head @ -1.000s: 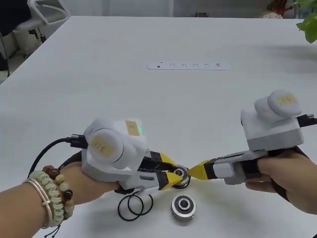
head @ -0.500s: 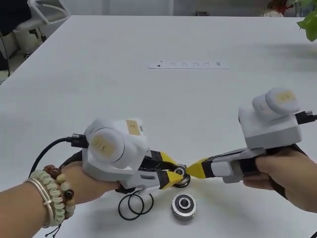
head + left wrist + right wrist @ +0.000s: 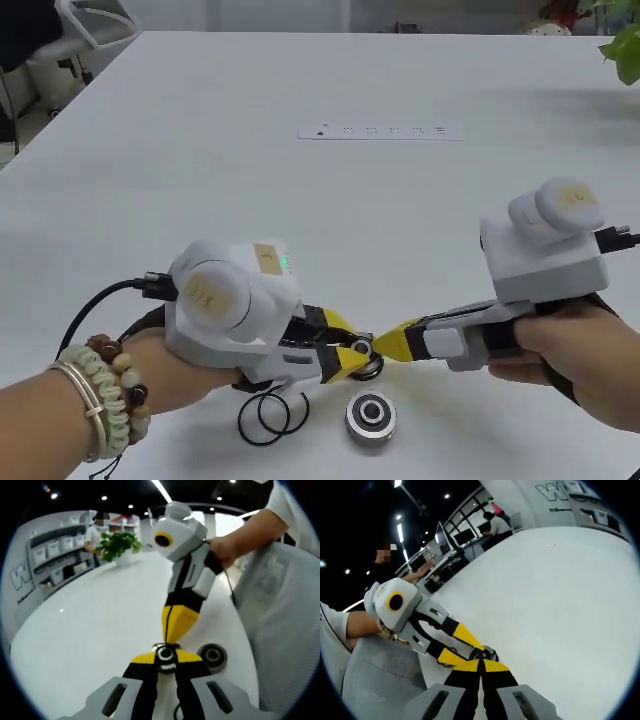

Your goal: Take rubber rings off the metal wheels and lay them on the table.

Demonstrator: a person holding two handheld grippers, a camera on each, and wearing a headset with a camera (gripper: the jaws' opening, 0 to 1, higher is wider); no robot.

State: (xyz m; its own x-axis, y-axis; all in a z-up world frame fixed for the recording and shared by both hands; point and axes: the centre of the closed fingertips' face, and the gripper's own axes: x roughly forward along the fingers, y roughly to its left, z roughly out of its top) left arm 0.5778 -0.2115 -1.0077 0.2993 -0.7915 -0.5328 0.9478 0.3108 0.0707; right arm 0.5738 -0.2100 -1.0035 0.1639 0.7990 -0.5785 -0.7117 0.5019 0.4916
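A hand with bead bracelets (image 3: 100,395) grips the left hand-held gripper (image 3: 355,350). Its yellow jaws are clamped on a metal wheel (image 3: 367,360), held low over the white tabletop (image 3: 250,200). The jaws cover most of that wheel. Just below it, two thin black rubber rings (image 3: 268,414) lie on the tabletop, overlapping each other. Right of them a second metal wheel (image 3: 371,414) lies flat. The right hand-held gripper (image 3: 382,346) points its tip at the held wheel, with its jaws pressed together. I cannot tell if a ring is pinched in the tip; it is too small to see
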